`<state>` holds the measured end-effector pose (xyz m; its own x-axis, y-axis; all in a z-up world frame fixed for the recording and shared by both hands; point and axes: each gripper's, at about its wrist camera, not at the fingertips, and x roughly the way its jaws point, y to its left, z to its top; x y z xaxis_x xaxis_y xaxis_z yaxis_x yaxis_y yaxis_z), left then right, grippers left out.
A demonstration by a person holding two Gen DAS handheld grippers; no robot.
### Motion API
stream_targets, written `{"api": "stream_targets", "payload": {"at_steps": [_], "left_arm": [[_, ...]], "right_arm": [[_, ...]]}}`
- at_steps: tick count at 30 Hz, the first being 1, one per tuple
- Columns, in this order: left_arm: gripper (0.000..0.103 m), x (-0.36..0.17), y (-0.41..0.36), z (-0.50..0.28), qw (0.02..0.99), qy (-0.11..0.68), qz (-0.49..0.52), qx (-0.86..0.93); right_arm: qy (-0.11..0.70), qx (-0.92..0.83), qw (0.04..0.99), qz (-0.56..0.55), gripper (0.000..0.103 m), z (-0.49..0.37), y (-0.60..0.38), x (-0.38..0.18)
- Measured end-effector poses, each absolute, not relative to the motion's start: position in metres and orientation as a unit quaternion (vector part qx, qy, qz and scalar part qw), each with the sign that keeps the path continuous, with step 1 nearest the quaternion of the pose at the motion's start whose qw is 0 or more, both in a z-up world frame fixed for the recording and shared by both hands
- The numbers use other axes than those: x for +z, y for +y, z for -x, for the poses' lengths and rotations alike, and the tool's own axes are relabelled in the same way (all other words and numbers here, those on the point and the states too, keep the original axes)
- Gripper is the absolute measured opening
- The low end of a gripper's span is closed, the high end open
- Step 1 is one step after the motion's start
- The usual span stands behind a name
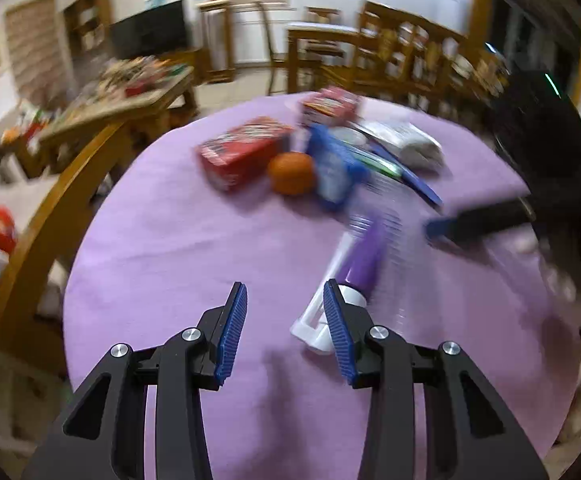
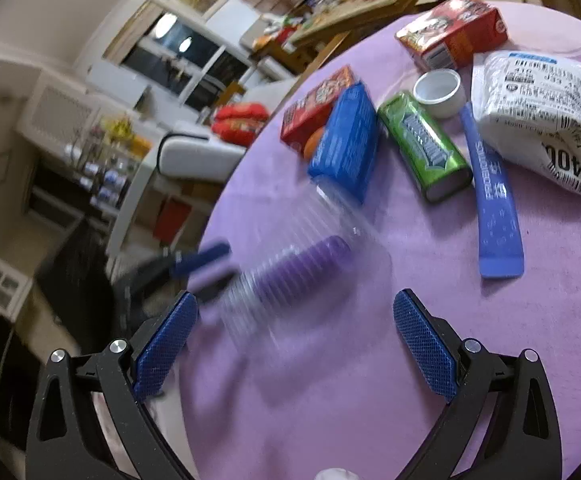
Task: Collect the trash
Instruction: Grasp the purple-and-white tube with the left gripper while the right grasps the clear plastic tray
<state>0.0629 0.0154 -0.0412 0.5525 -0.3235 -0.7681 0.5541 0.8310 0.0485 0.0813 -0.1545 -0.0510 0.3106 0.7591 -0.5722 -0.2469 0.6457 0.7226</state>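
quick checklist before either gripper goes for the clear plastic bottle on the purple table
1. Left gripper open: ok, jaws apart, nothing between them.
2. Right gripper open: ok, jaws wide, empty.
3. Clear bottle lined up with the right gripper: ok, it lies just ahead of the pads.
4. Bottle at rest: cannot tell, it is smeared by blur.
5. Space around the bottle: not ok, blue packet lies against its far end.
6. Left gripper's path: not ok, white cap sits by its right pad.
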Motion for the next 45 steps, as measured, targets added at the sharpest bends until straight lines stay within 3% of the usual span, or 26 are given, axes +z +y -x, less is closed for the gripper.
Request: {"api": "stream_targets", "payload": {"at_steps": [5,9,12,13,16,27,34,37,43,45], "left_arm": [[0.041,-0.042,0.002,-0.043,0.869,0.384,-0.167,-0.264],[0.041,-0.043,0.001,-0.036,0.869,0.384,-0.159,-0.27],[0.041,-0.045,0.002,-0.027,0.87,0.38,-0.18,-0.258],[0.042,-0.045,0.002,-0.026,0.87,0.38,-0.181,-0.257],[0.058,-0.045,0.007,-0.018,0.87,0.378,-0.172,-0.266],[0.071,-0.052,0.007,-0.009,0.867,0.381,-0.133,-0.294],[0.071,-0.062,0.013,-0.036,0.866,0.425,-0.06,-0.256],[0.066,-0.065,0.018,-0.045,0.864,0.445,-0.039,-0.233],[0.027,-0.066,0.033,-0.051,0.876,0.447,-0.009,-0.183],[0.025,-0.065,0.036,-0.048,0.877,0.445,-0.007,-0.179]], "right_arm": [[0.502,0.3,0.765,-0.269,0.097,-0.094,-0.15,-0.045],[0.516,0.277,0.79,-0.182,0.094,-0.099,-0.126,-0.039],[0.515,0.26,0.809,-0.11,0.063,-0.089,-0.112,-0.039],[0.514,0.262,0.81,-0.107,0.058,-0.088,-0.111,-0.038],[0.498,0.264,0.823,-0.074,0.04,-0.079,-0.104,-0.026],[0.383,0.226,0.894,0.056,0.039,-0.031,-0.069,0.032],[0.387,0.238,0.891,-0.007,0.04,-0.03,-0.09,0.032],[0.388,0.239,0.89,-0.028,0.04,-0.022,-0.096,0.028],[0.382,0.249,0.888,-0.061,0.04,0.0,-0.118,0.02],[0.379,0.254,0.887,-0.069,0.04,0.007,-0.122,0.019]]}}
